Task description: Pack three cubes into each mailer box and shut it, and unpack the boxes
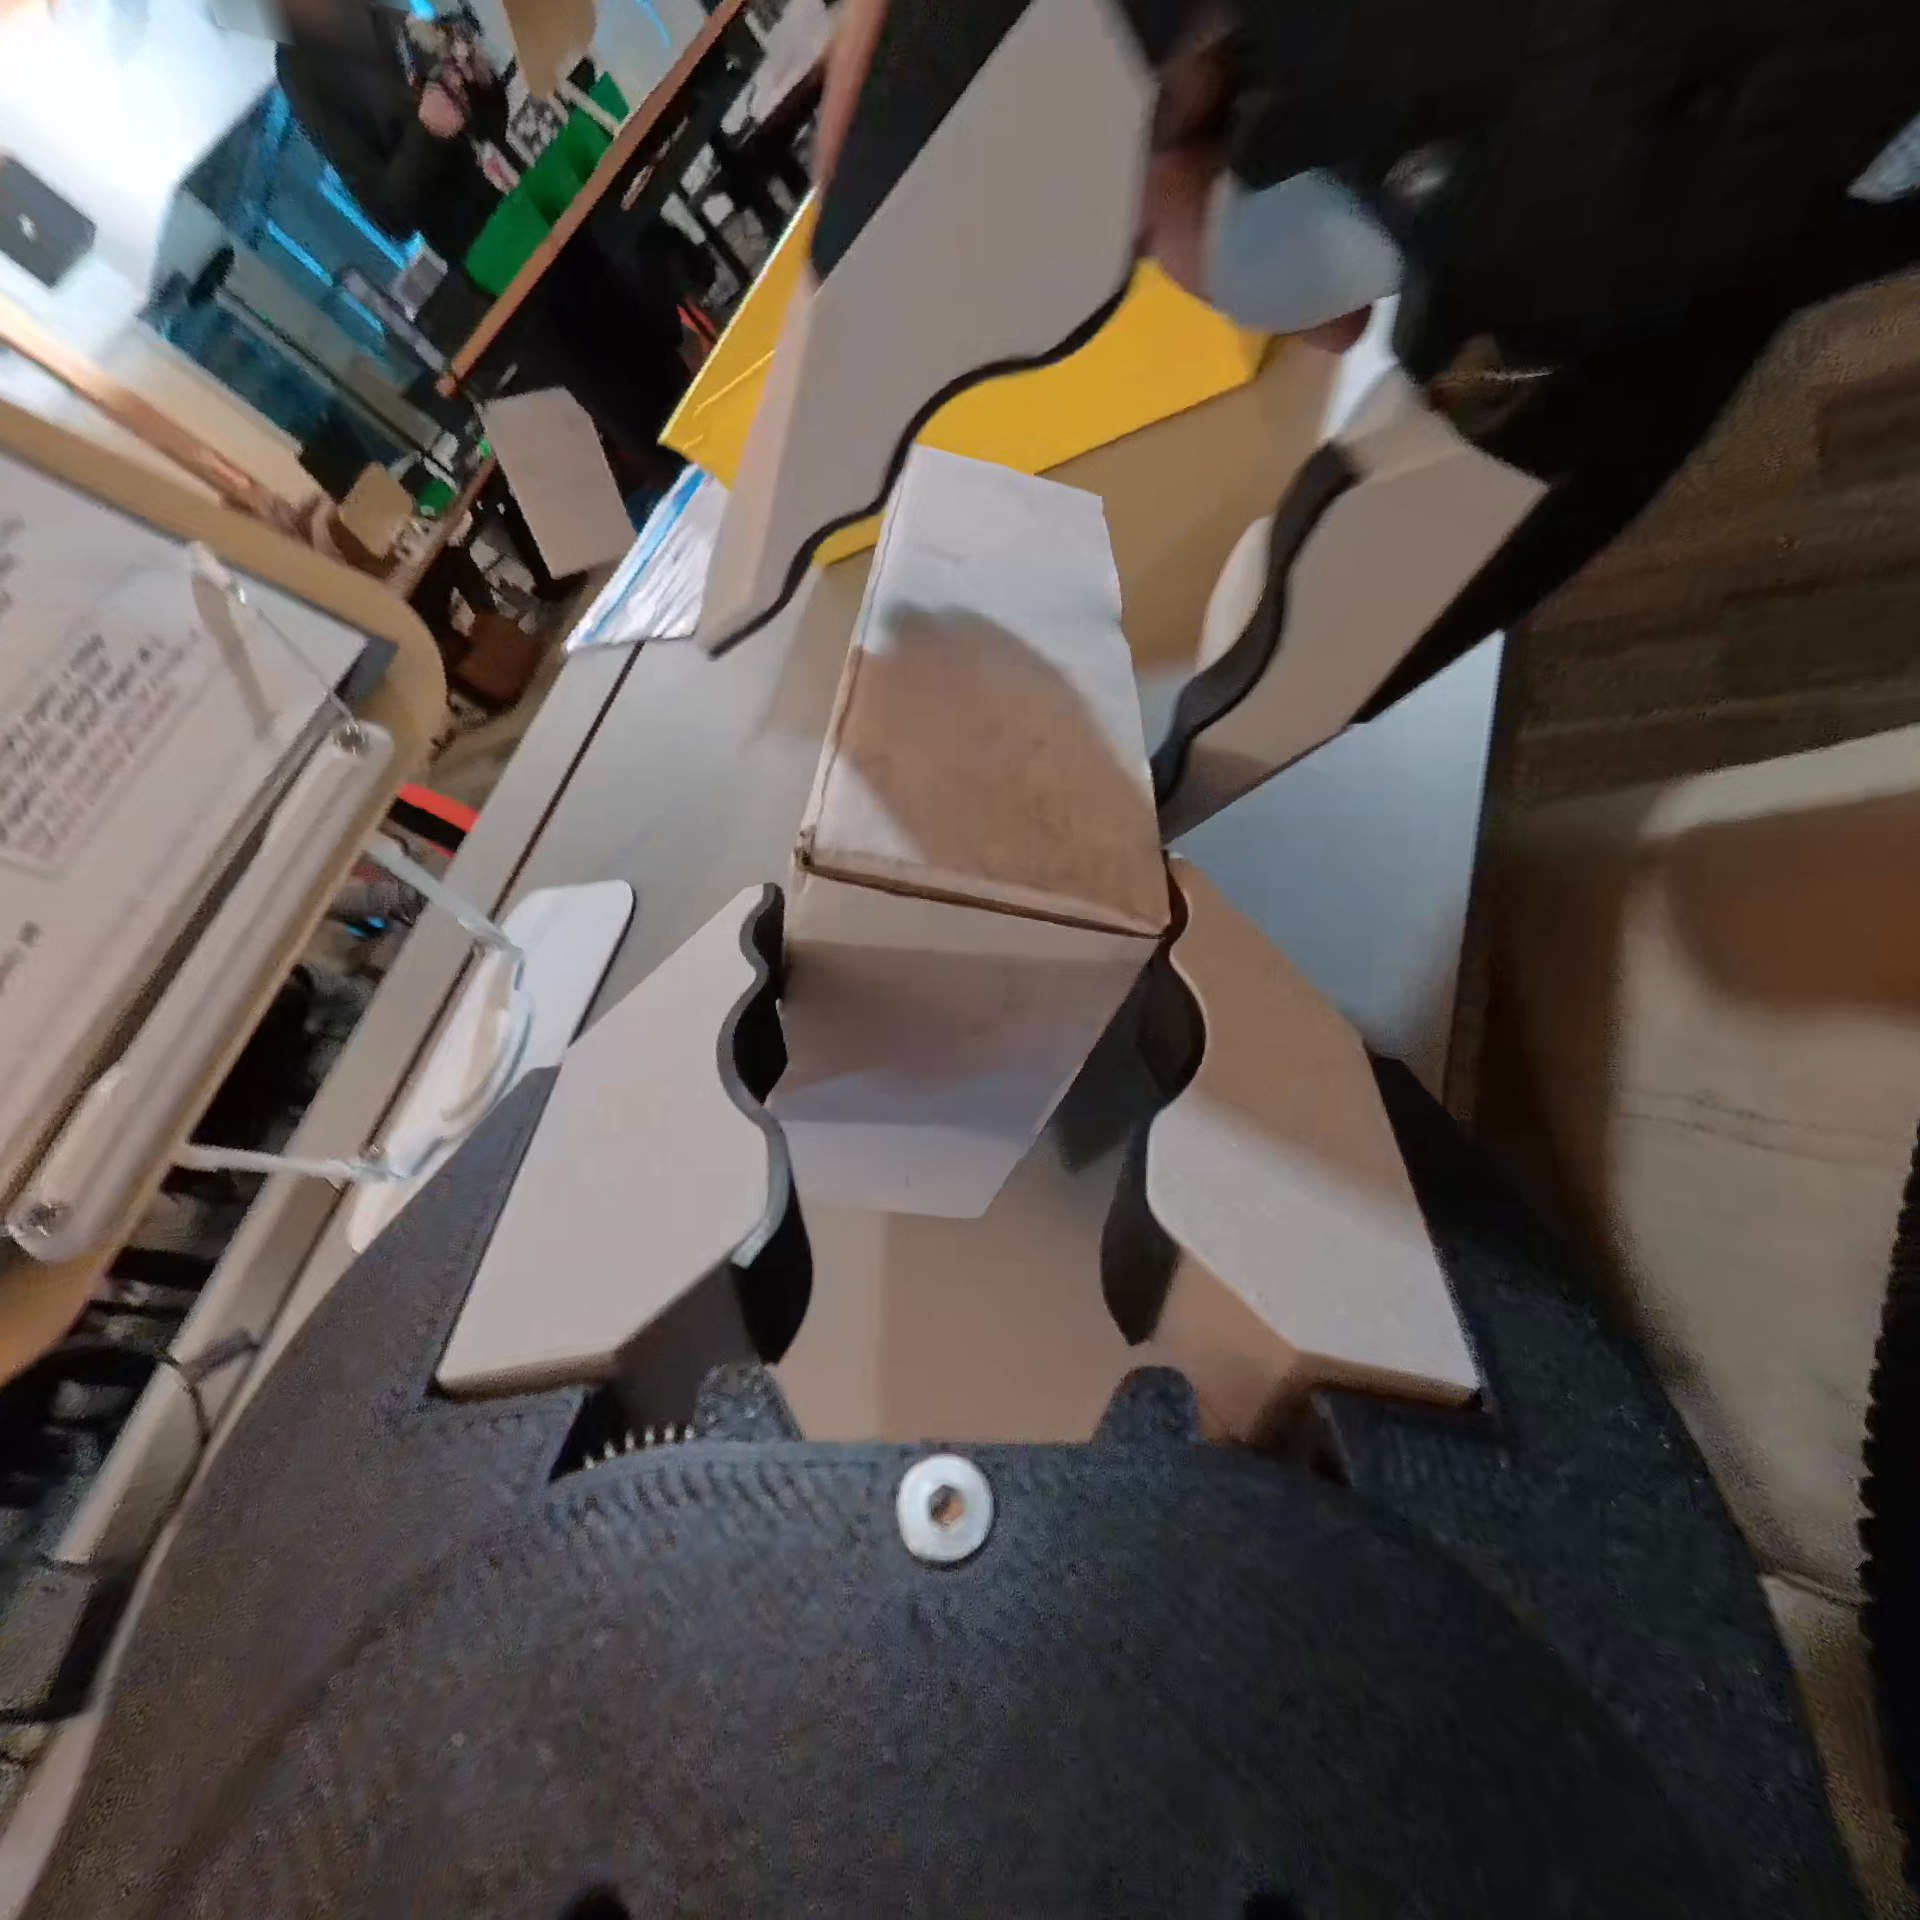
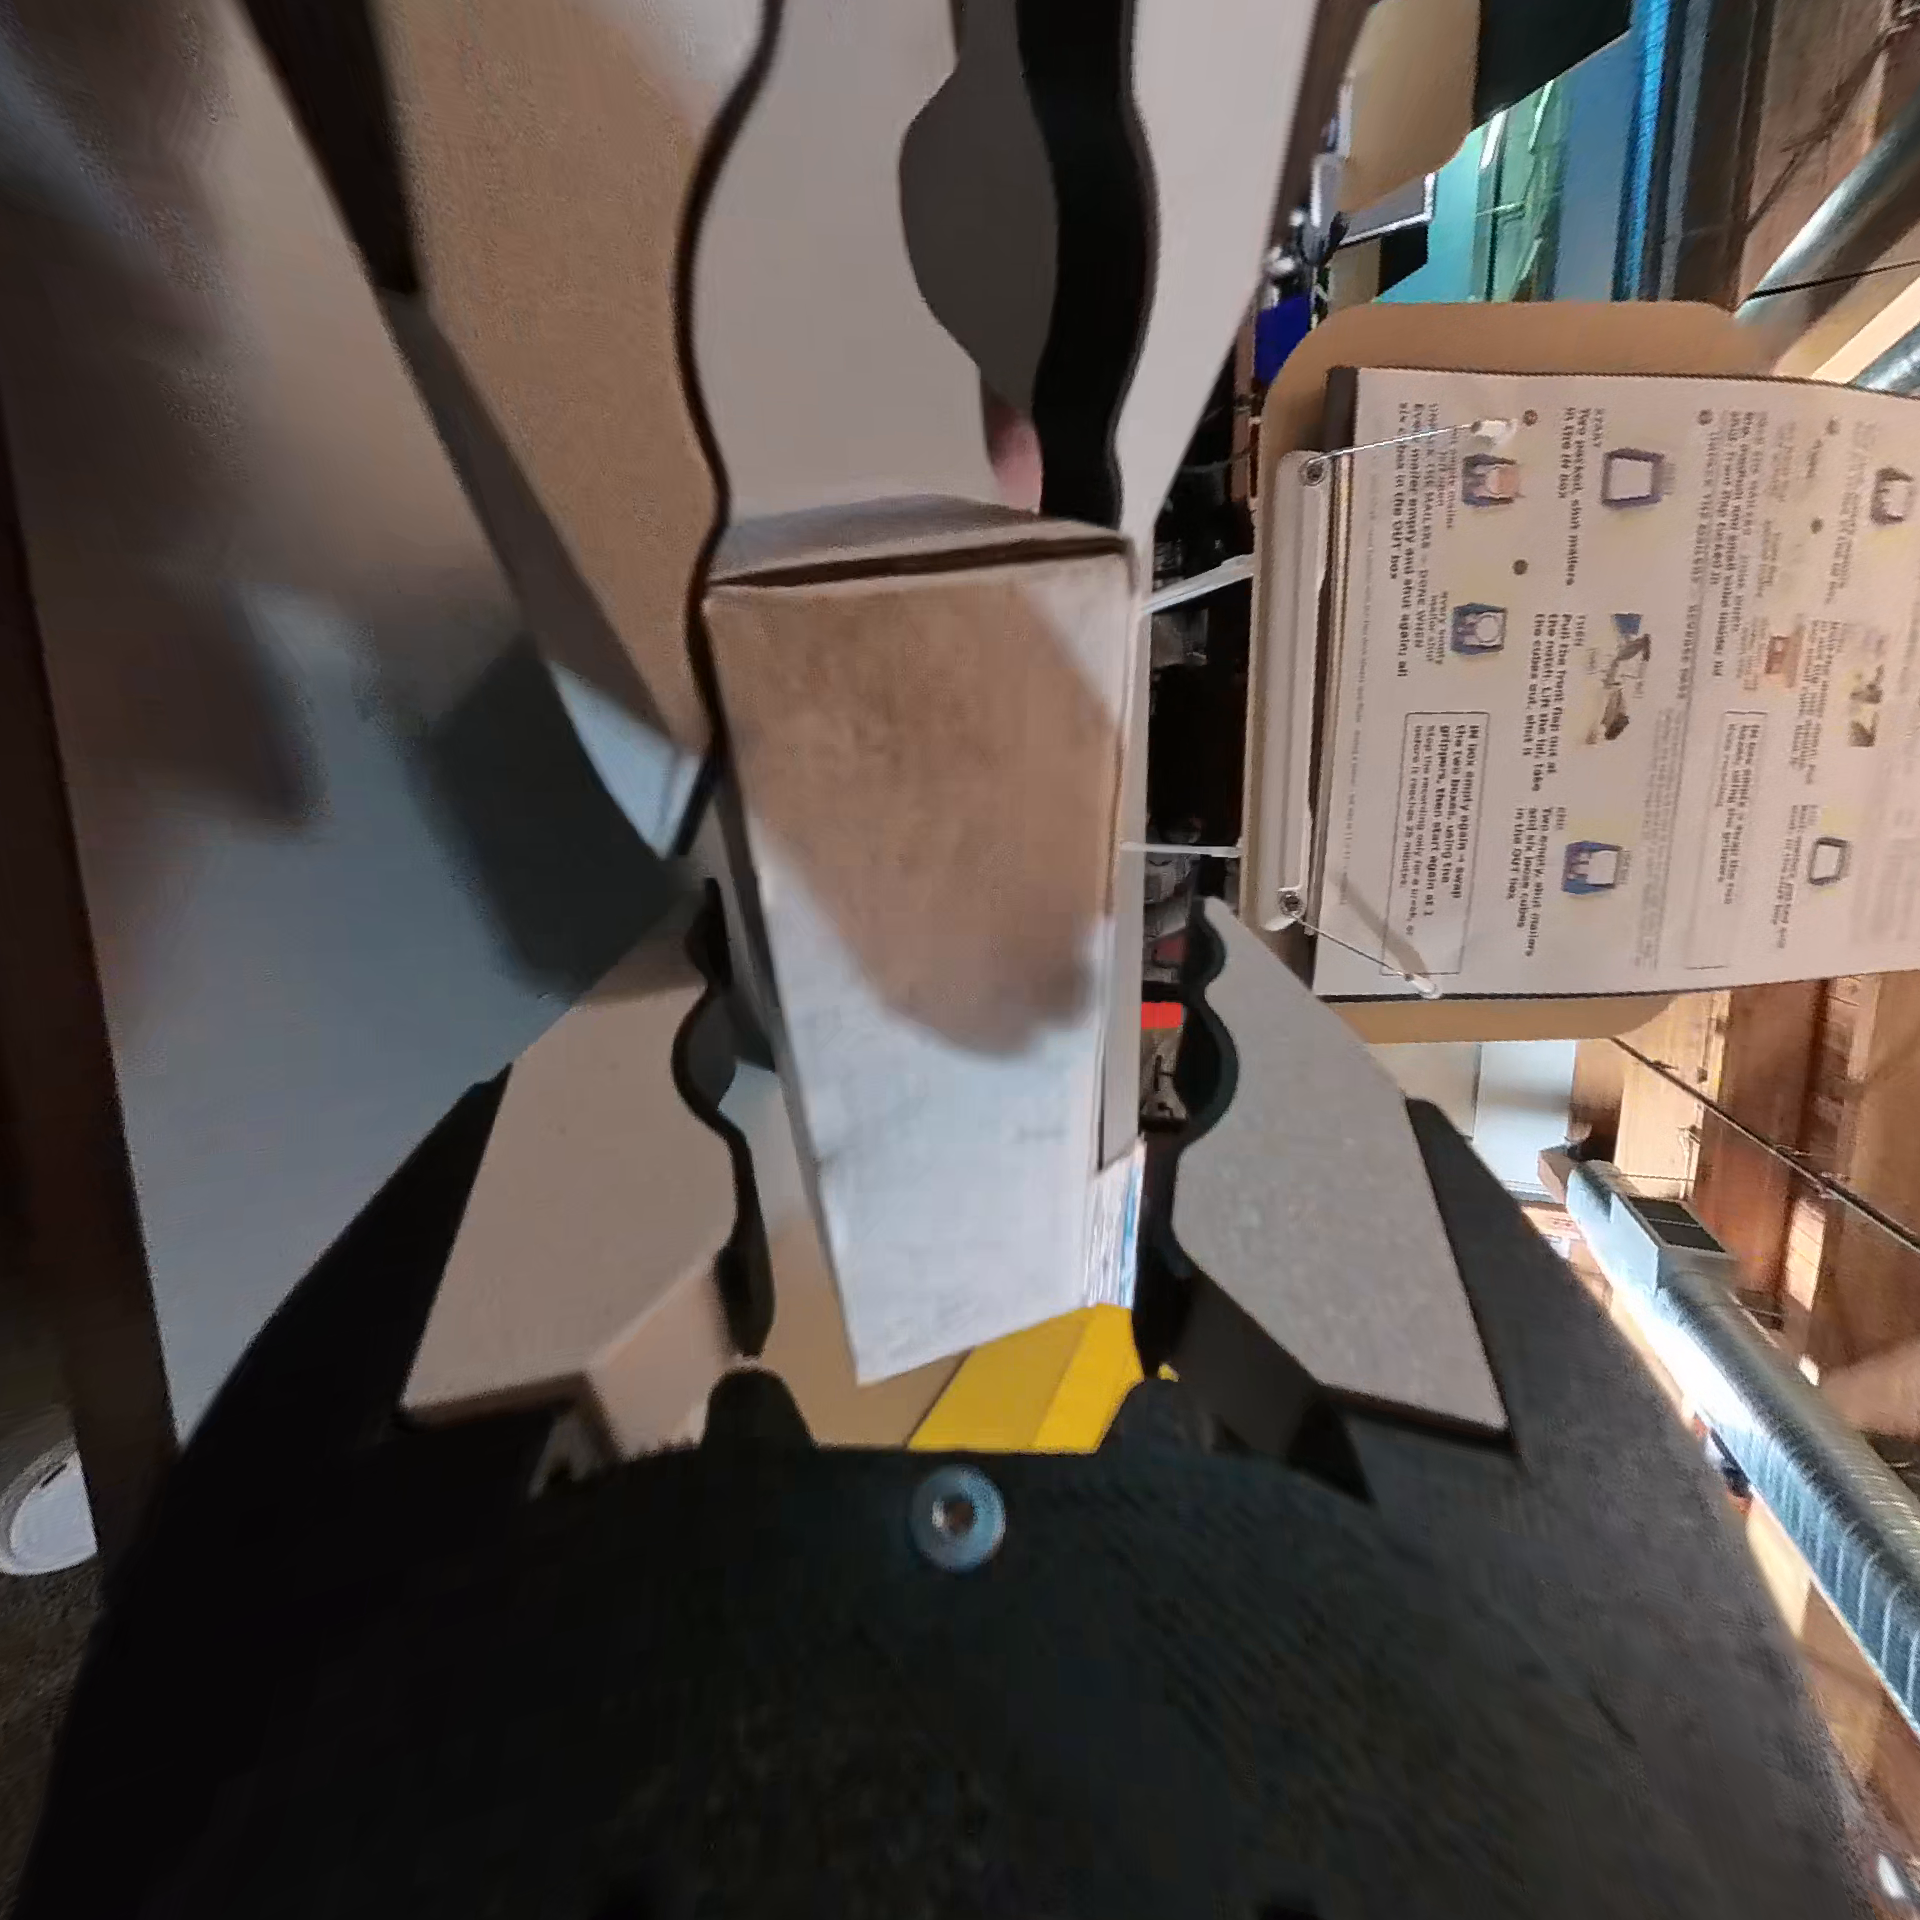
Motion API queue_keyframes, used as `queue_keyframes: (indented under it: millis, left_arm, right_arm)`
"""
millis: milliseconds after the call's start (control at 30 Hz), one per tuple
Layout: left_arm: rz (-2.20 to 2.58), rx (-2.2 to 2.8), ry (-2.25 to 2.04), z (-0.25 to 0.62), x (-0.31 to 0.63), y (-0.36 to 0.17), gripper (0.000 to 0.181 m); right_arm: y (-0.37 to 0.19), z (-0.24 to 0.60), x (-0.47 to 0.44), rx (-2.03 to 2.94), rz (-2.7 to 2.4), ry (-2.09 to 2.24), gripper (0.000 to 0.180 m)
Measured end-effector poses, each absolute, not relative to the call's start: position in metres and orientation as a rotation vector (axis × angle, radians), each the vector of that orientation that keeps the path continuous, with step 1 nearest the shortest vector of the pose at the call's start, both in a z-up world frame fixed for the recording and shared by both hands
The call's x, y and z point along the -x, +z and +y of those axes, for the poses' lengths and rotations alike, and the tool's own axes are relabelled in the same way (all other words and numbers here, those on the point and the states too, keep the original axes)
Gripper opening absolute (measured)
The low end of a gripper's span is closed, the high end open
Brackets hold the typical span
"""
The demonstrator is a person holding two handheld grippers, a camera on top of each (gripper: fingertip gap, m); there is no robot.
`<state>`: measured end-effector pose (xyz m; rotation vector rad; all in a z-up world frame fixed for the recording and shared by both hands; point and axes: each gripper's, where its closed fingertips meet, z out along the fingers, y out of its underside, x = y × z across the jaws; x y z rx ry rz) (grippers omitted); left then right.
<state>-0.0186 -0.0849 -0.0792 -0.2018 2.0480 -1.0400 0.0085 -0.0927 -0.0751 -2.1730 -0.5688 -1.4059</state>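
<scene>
A shut brown cardboard mailer box is held in the air between both grippers. My left gripper is shut on its near end, with both wavy fingers pressed against its sides. In the right wrist view the same box lies between my right gripper's fingers. The left finger touches it, and a narrow gap shows beside the right finger, so that gripper stands slightly open. The right gripper also shows at the far end in the left wrist view. No cubes are in view.
A yellow box lies on the grey table behind the mailer and shows again in the right wrist view. An instruction sheet in a clear stand stands to one side. A large cardboard box is close on the right. Only a small space, under 4 cm, lies between the two pairs of fingers.
</scene>
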Motion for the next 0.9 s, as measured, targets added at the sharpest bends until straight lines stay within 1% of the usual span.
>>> queue_keyframes:
  millis: [33,67,100,167,233,267,333,367,467,567,633,700,767,900]
  left_arm:
    - [2.044,0.16,-1.019,-0.088,0.022,-0.08,0.067]
    - [2.035,0.131,-0.997,-0.091,0.025,-0.08,0.067]
    - [2.029,0.116,-0.974,-0.092,0.026,-0.081,0.068]
    - [2.031,0.135,-0.986,-0.092,0.026,-0.082,0.068]
    - [2.055,0.236,-1.087,-0.094,0.028,-0.079,0.069]
    - [2.079,0.305,-1.154,-0.094,0.029,-0.075,0.074]
    - [2.085,0.47,-1.295,-0.087,0.025,-0.061,0.094]
    - [2.065,0.547,-1.399,-0.082,0.024,-0.049,0.096]
    - [1.973,0.7,-1.674,-0.068,0.024,-0.015,0.087]
    - [1.952,0.75,-1.69,-0.056,0.02,-0.012,0.083]
    - [1.984,0.753,-1.605,-0.052,0.017,-0.027,0.083]
    - [2.015,0.772,-1.55,-0.053,0.016,-0.042,0.083]
    - [2.055,0.763,-1.534,-0.058,0.018,-0.052,0.083]
    - [2.065,0.767,-1.519,-0.06,0.016,-0.057,0.082]
  right_arm:
    - [-0.078,-0.094,-0.009,2.193,-0.582,-1.403,0.081]
    - [-0.084,-0.095,-0.007,2.225,-0.612,-1.379,0.07]
    - [-0.088,-0.096,-0.005,2.238,-0.633,-1.369,0.067]
    - [-0.089,-0.097,-0.004,2.244,-0.645,-1.372,0.067]
    - [-0.087,-0.096,-0.005,2.245,-0.632,-1.37,0.067]
    - [-0.084,-0.096,-0.005,2.227,-0.623,-1.375,0.067]
    - [-0.07,-0.096,-0.007,2.176,-0.588,-1.399,0.066]
    - [-0.061,-0.1,-0.011,2.155,-0.572,-1.44,0.066]
    - [-0.025,-0.12,-0.031,2.089,-0.513,-1.593,0.066]
    - [0.021,-0.16,-0.062,2.022,-0.412,-1.792,0.066]
    - [0.047,-0.2,-0.09,2.025,-0.317,-1.92,0.066]
    - [0.06,-0.245,-0.122,2.059,-0.234,-2.01,0.066]
    - [0.056,-0.29,-0.158,2.13,-0.161,-2.047,0.066]
    - [0.021,-0.357,-0.217,2.27,-0.055,-2.0,0.066]
